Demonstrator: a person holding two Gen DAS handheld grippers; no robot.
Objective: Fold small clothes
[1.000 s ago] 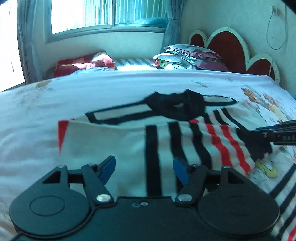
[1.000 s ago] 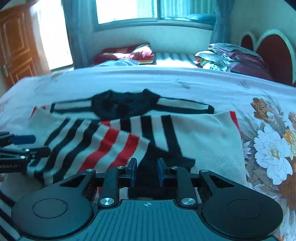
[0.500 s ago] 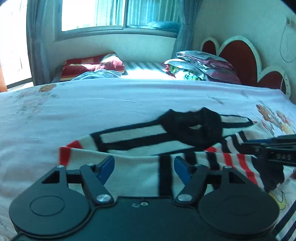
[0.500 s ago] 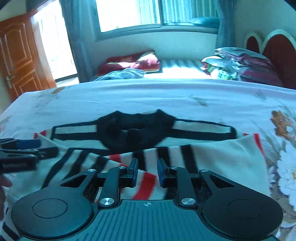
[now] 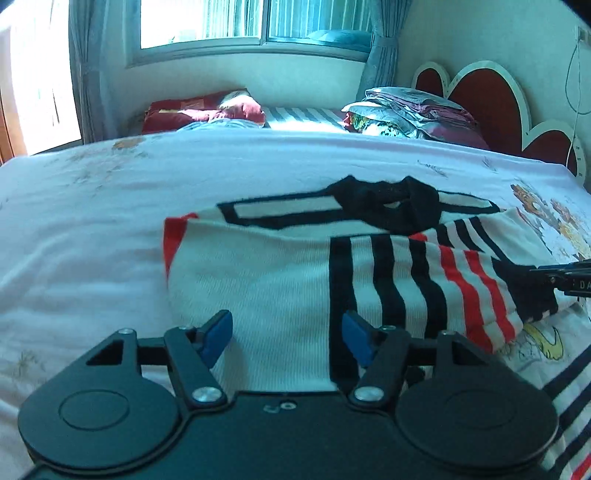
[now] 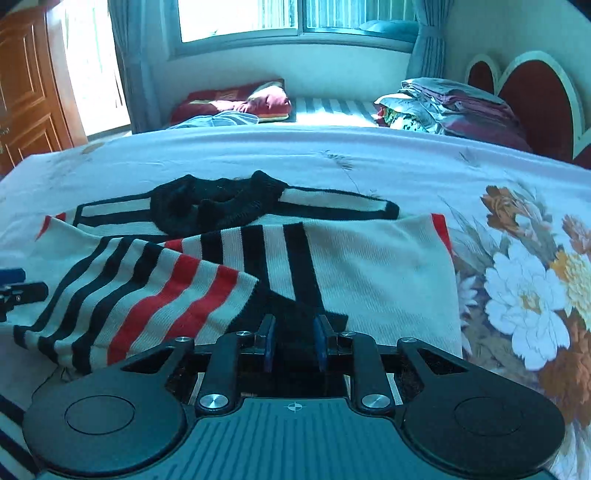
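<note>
While the striped sweater (image 6: 295, 258) lies mid-frame on the floral bedsheet (image 6: 517, 295), the right gripper (image 6: 293, 343) pinches its dark cuff; the left gripper (image 5: 286, 336) jaws, spread over white knit, are closing.

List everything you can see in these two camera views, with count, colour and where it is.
sweater: one, white with black and red stripes and a black collar, partly folded on the bed, a sleeve laid across it
bed sheet: one, pale with flower print, under the sweater
headboard: one, dark red with white edge, far right
bedding pile: one stack, grey and maroon, by the headboard
pillow: one, dark red, under the window
window: one, bright, with blue curtains
door: one, brown wood, far left
left gripper: black with blue pads, jaws closing, fabric between, pads not pressing
right gripper: black, shut on the sweater's dark cuff
</note>
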